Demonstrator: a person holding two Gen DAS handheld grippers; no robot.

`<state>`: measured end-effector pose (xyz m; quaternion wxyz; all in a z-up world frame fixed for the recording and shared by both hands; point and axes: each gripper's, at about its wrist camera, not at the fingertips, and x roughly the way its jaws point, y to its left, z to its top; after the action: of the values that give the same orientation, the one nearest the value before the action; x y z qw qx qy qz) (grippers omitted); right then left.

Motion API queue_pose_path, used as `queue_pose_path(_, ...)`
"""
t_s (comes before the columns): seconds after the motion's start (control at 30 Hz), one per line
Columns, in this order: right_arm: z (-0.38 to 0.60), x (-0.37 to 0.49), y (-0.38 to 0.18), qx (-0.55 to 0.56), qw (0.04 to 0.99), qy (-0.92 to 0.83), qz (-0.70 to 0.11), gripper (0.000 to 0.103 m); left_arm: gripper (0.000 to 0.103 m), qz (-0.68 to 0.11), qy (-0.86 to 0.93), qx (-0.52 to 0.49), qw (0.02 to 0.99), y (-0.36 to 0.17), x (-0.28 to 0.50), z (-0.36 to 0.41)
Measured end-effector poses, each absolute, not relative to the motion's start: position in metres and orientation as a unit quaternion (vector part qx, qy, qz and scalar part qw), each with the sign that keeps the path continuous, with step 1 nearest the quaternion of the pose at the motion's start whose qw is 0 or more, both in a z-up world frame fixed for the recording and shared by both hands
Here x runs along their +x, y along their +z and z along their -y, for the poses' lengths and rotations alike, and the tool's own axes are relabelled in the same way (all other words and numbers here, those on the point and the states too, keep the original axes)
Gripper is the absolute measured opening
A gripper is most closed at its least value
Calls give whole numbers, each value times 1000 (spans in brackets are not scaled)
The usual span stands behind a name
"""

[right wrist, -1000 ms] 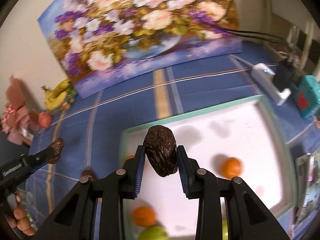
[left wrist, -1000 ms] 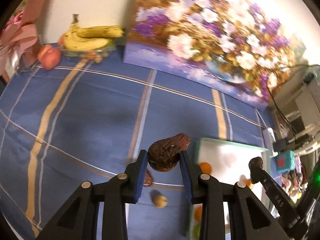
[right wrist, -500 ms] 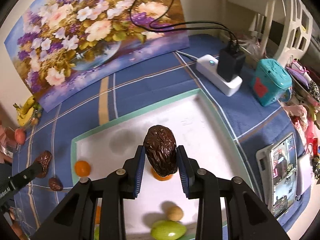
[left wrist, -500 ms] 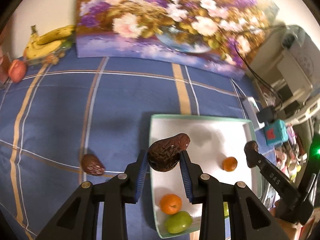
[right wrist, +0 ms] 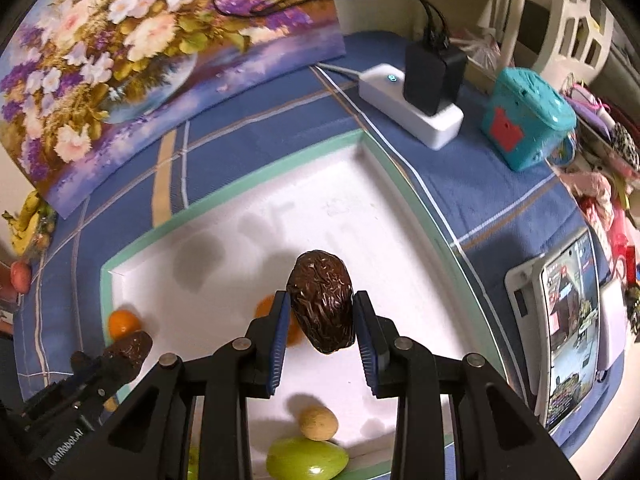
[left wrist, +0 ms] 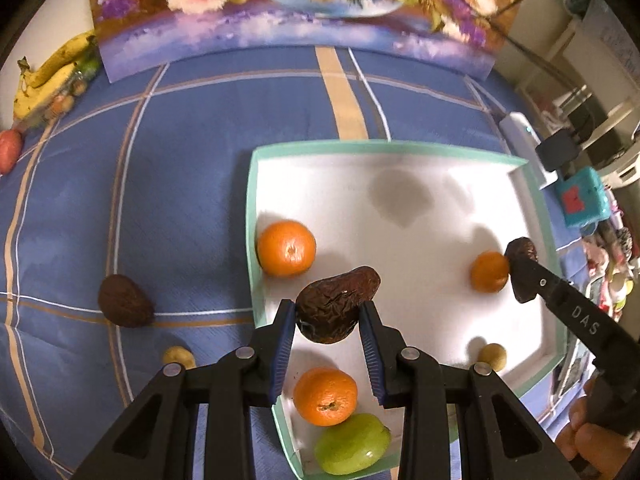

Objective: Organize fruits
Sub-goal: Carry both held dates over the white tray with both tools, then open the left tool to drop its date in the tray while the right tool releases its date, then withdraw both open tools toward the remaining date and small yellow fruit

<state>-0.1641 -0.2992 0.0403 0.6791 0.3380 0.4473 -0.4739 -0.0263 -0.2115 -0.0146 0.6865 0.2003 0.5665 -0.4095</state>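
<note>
Fruits go into the tray (left wrist: 252,184) — we carry a wrinkled date (left wrist: 338,308) gripped in each tool (left wrist: 327,322), poised above it; next, lower and release.

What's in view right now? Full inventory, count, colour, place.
Tray: 1, white with green rim, on cloth.
Oranges: 3, orange, in tray.
Green fruit: 1, tray's near corner.
Tan nuts: 2, one in tray, one on cloth.
Wrinkled brown fruits: 3, one on cloth, two gripped.
Bananas: yellow bunch, far left.
Tablecloth: blue plaid.
Flower painting: 1, against wall.
Power strip: white, with black adapter.
Left gripper: shut on fruit.
Right gripper: shut on fruit.
</note>
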Motion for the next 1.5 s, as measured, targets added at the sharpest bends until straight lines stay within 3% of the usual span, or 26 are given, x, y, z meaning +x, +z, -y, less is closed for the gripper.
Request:
queue_pose_path(0.43, 301, -170, 22, 355, 664, -468, -463, 34, 35, -575, -408, 208, 678, -20, -29, 216)
queue_pose_path(0.77, 296, -170, 50, 332, 679, -475, -450, 34, 37, -550, -414, 197, 698, 11, -21, 206)
queue_pose_path(0.83, 293, -167, 58, 325, 687, -472, -446, 34, 46, -547, -408, 196, 705, 14, -17, 202)
queue_pose_path(0.9, 289, -165, 64, 323, 694, -468, -442, 34, 66, -545, -396, 193, 713, 15, -11, 197)
queue_pose_path(0.93, 287, -163, 65, 323, 697, -466, -440, 34, 68, -546, -390, 192, 716, 14, -8, 195)
queue_pose_path(1.0, 283, -159, 66, 320, 701, -459, -442, 45, 75, -550, -374, 193, 722, 11, -2, 188)
queue_pose_path(1.03, 281, -157, 66, 317, 703, -457, -444, 60, 78, -551, -368, 193, 724, 9, 1, 186)
queue_pose_path(1.07, 278, -154, 65, 313, 704, -454, -447, 66, 85, -551, -361, 192, 727, 7, 4, 182)
queue_pose_path(1.27, 264, -143, 54, 307, 707, -438, -463, 78, 103, -557, -325, 183, 742, -1, 18, 163)
queue_pose_path(1.37, 259, -140, 50, 307, 710, -431, -465, 89, 103, -553, -311, 181, 751, -2, 22, 154)
queue_pose_path(1.5, 251, -135, 45, 297, 707, -431, -476, 90, 103, -550, -303, 177, 758, -2, 25, 142)
